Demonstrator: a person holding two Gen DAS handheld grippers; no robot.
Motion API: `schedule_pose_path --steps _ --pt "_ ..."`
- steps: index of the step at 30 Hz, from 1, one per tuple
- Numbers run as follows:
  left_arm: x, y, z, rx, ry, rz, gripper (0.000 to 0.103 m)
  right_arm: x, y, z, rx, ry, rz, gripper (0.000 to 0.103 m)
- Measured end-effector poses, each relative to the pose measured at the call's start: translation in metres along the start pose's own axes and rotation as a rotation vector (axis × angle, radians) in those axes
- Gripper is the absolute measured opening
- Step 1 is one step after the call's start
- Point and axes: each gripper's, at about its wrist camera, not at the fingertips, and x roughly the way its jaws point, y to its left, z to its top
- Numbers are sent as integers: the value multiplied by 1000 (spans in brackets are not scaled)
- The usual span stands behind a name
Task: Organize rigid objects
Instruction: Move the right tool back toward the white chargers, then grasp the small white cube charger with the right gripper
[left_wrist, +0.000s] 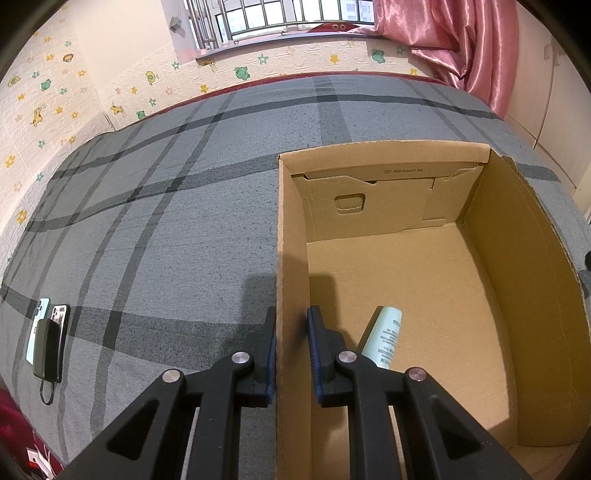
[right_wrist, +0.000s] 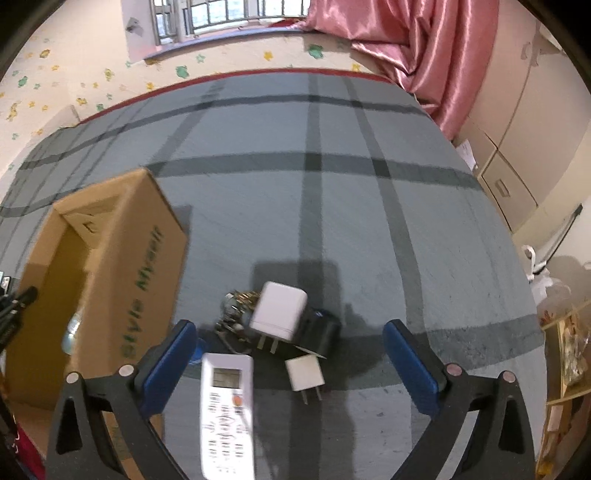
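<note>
Your left hand-held gripper (left_wrist: 291, 325) is clenched on the left wall of the cardboard box (left_wrist: 291, 229), one finger outside, one inside. A pale green tube (left_wrist: 382, 338) lies on the box floor just beside the inner finger. Your right hand-held gripper (right_wrist: 290, 341) is spread wide above the grey plaid bed (right_wrist: 258, 206), over a white remote (right_wrist: 227, 410), two white chargers (right_wrist: 279, 312) (right_wrist: 306, 373) and a black adapter (right_wrist: 321, 328).
</note>
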Motion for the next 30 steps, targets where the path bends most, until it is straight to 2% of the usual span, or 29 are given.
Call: schedule_pose_path --steps 14,25,27,28,30 --pt "0 0 0 4 0 5 16 53 -22 -30 35 79 -29 102" --pt "0 0 0 7 1 9 16 65 -25 -41 56 119 2 101" --pt "0 0 0 7 1 9 16 64 -25 -39 62 114 11 99" --pt "0 0 0 8 1 10 16 65 -24 -39 63 116 14 95" --pt "0 0 0 8 1 11 16 67 -23 -39 64 139 24 78"
